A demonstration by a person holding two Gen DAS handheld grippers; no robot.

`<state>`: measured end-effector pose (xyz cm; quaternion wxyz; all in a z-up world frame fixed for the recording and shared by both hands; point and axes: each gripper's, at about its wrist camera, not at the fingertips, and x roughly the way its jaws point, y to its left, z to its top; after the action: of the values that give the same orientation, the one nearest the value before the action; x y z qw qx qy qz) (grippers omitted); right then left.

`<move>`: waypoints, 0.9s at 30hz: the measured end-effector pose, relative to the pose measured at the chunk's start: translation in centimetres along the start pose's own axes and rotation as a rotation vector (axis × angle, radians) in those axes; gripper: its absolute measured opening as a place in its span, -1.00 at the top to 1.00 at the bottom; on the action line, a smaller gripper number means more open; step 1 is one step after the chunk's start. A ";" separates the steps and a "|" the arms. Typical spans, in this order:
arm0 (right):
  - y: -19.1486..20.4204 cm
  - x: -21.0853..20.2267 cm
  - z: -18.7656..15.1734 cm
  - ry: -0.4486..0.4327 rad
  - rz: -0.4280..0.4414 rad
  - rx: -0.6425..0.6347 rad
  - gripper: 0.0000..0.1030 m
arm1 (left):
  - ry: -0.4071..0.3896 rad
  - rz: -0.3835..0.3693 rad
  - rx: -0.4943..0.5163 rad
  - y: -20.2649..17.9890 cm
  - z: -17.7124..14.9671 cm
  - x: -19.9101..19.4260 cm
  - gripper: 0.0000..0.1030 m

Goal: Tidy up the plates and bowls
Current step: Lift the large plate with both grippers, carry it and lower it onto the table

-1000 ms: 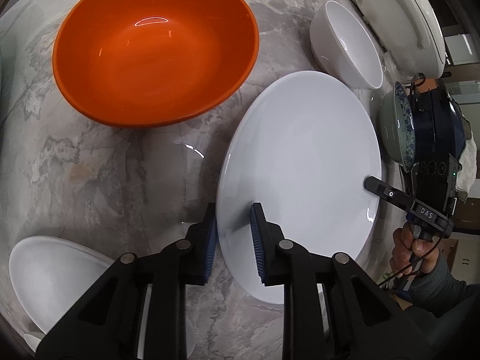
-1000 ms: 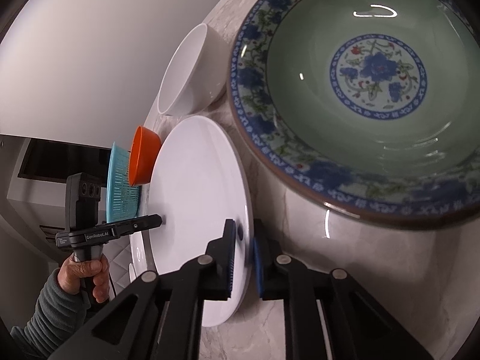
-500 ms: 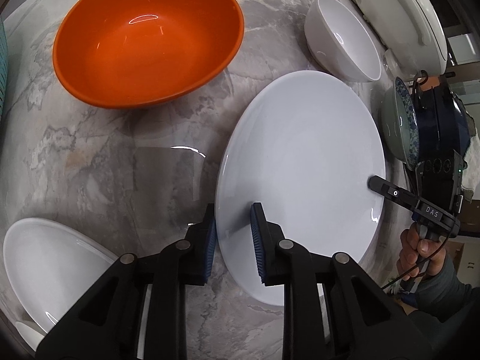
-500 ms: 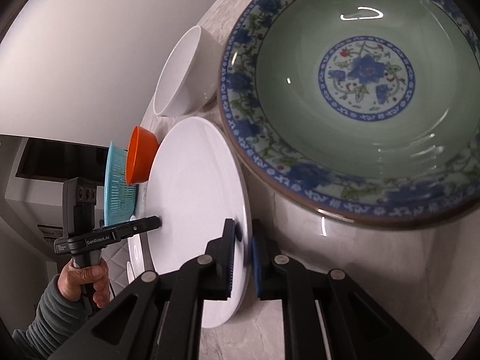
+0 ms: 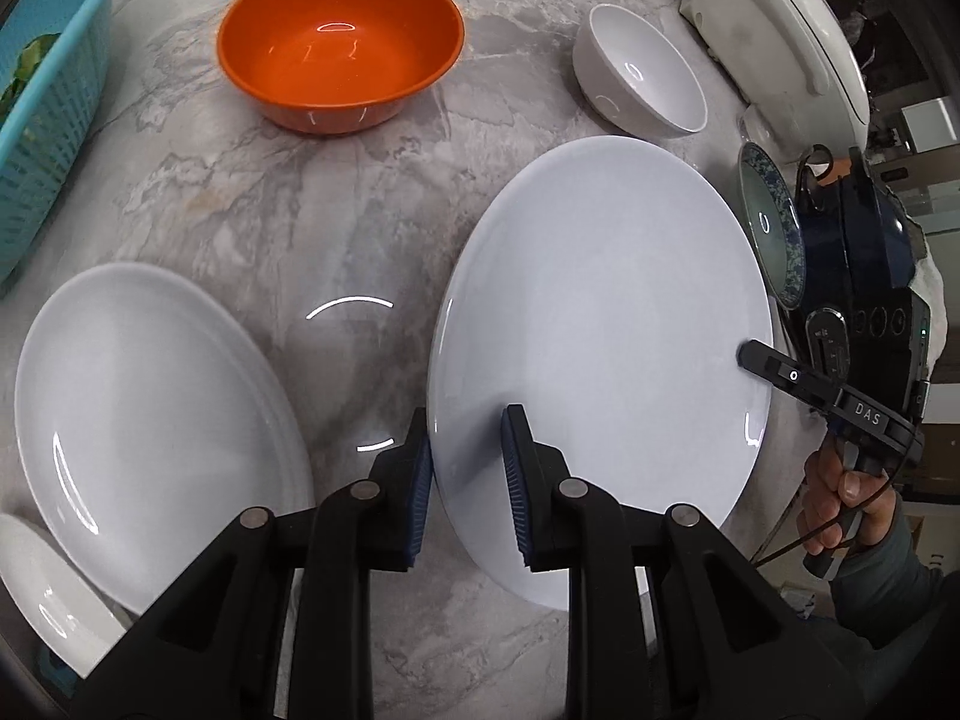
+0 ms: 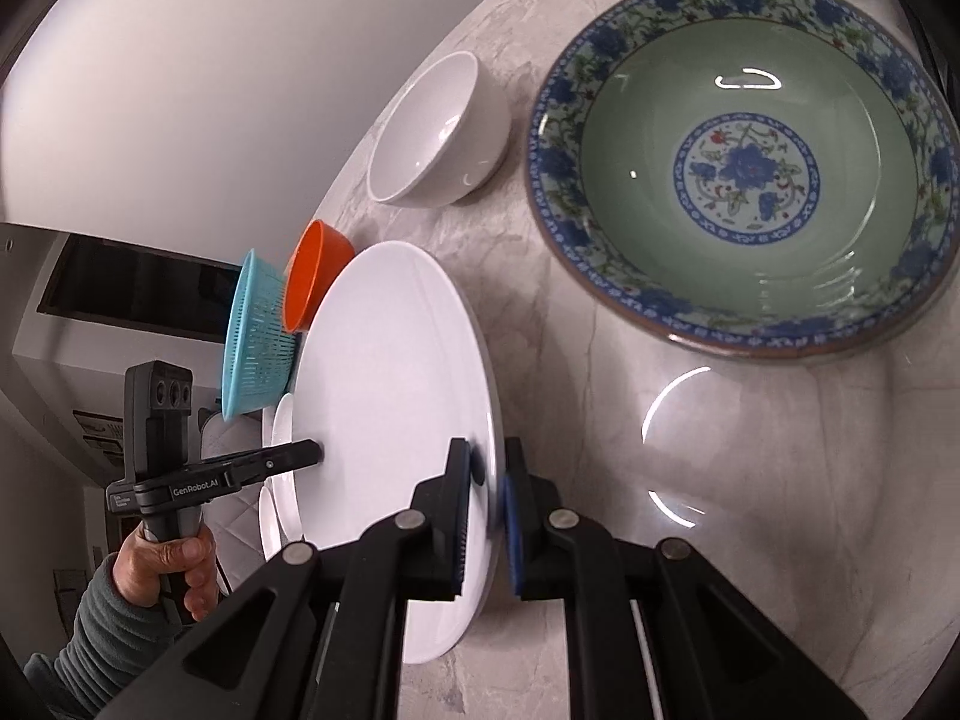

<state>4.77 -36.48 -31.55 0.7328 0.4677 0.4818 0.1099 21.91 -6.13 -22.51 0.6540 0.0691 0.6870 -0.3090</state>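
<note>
Both hand-held grippers pinch opposite rims of the white plate: the left hand-held gripper has its blue ribbed pads closed on the near edge, the right hand-held gripper on the far one. Since a second ago the view has pulled back and the orange bowl sits farther ahead — the plate looks lifted and carried toward the second plate just left of the left hand-held gripper, so stacking seems next. The plates are glossy, shallow and round; the white bowl and the floral bowl are deep glazed ceramic on the veined marble surface. A slotted blue basket stands far left.
</note>
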 end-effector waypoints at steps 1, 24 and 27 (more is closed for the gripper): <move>0.5 -0.2 -0.2 0.005 0.003 -0.014 0.76 | -0.011 0.008 0.001 -0.4 -1.0 -0.6 0.60; 7.0 5.2 -14.2 0.288 -0.046 -0.295 0.72 | -0.084 0.007 -0.316 4.8 -31.0 -1.5 0.56; 7.4 6.2 -14.9 0.299 -0.047 -0.316 0.73 | -0.095 0.024 -0.324 5.5 -31.8 -1.6 0.55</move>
<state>-1.99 -20.06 -30.84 0.7198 0.3142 0.5727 0.2349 -2.33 15.16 -24.27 0.6919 -0.0438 0.6954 -0.1892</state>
